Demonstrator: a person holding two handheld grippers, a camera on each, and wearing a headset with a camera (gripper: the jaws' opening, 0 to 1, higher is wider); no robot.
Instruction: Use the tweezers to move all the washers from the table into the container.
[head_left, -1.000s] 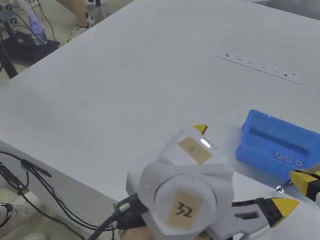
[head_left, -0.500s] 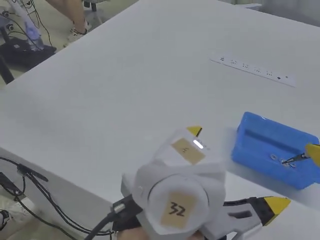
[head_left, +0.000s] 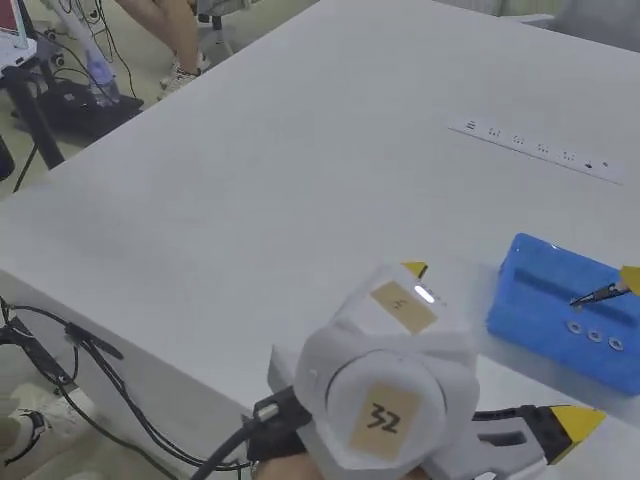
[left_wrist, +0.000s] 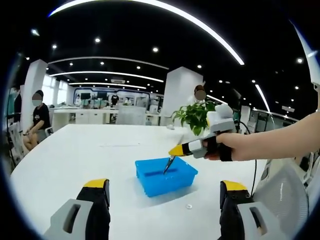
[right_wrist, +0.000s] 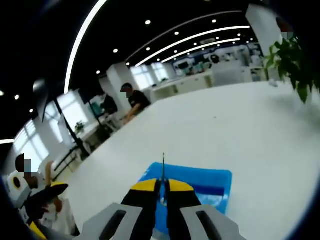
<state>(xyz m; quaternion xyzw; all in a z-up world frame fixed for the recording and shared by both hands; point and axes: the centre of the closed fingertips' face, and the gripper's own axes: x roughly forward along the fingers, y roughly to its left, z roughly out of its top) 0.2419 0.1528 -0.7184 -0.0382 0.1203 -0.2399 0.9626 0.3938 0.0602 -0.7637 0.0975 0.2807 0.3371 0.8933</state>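
Your head view is bright and evenly lit from overhead, so the white desk (head_left: 300, 160) reads pale and a little washed out. There is only a soft shadow beside the blue container (head_left: 520, 300), and the left gripper (head_left: 495, 345), close to the lens at the bottom of the frame, looks soft. In both gripper views the fisheye bends the ceiling lights (left_wrist: 155, 49) into arcs against a dark ceiling. In the right gripper view the windows (right_wrist: 75, 112) at the left blow out white and the fingers (right_wrist: 145, 187) at the bottom are blurred.
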